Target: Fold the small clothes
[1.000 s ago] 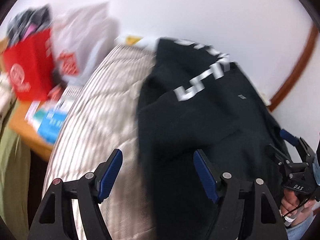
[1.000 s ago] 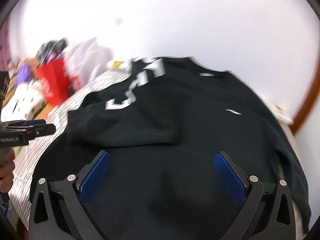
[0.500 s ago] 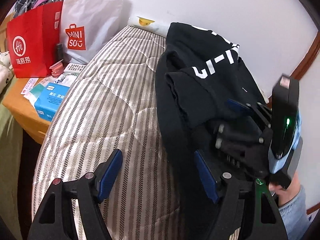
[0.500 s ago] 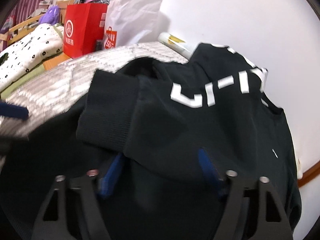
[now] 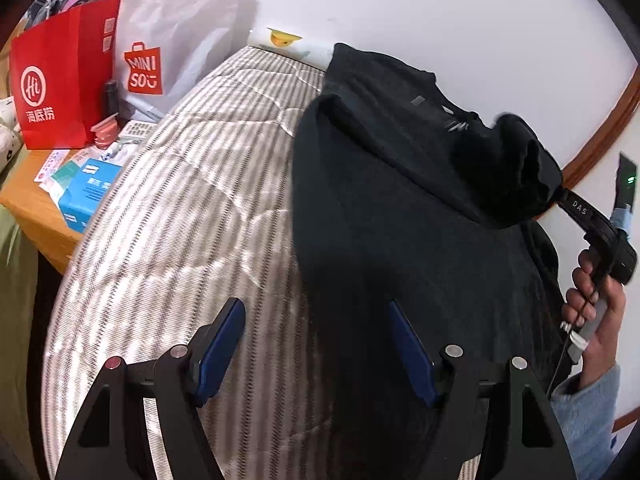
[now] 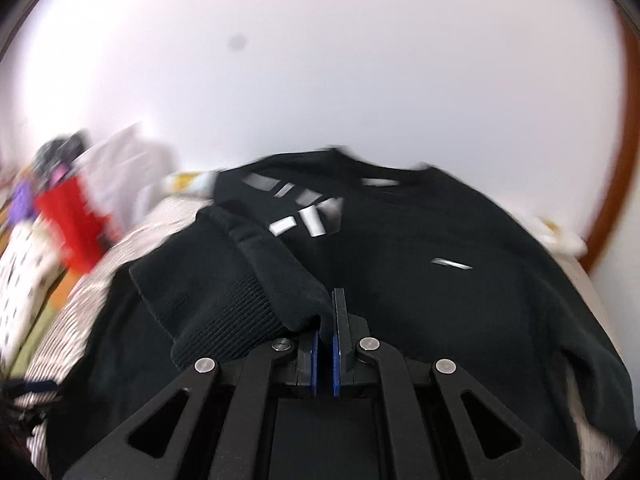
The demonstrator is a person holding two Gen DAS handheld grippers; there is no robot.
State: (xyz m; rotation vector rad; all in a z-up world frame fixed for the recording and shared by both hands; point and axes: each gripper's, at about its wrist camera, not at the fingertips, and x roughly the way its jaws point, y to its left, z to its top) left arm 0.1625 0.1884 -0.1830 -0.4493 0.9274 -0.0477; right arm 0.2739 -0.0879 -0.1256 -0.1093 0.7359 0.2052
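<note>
A black sweatshirt (image 5: 400, 220) with white lettering lies spread on a striped mattress (image 5: 180, 220). My right gripper (image 6: 328, 300) is shut on the ribbed cuff of its sleeve (image 6: 224, 300), and the cloth bunches to the left of the blue pads. In the left wrist view that sleeve (image 5: 516, 168) hangs lifted over the sweatshirt's right side, with a hand (image 5: 592, 304) holding the right gripper's handle. My left gripper (image 5: 316, 308) stands open low over the sweatshirt's left edge, and nothing is pressed between its fingers.
A red paper bag (image 5: 60, 88) and a white shopping bag (image 5: 168, 40) stand at the mattress's far left. A wooden bedside table (image 5: 36, 216) holds a blue box (image 5: 88, 192) and small items. A white wall with curved wooden trim (image 5: 600, 128) runs behind.
The right gripper went from wide open to shut on the sleeve cuff, then carried it up and to the right across the sweatshirt. The left gripper stayed open and hardly moved.
</note>
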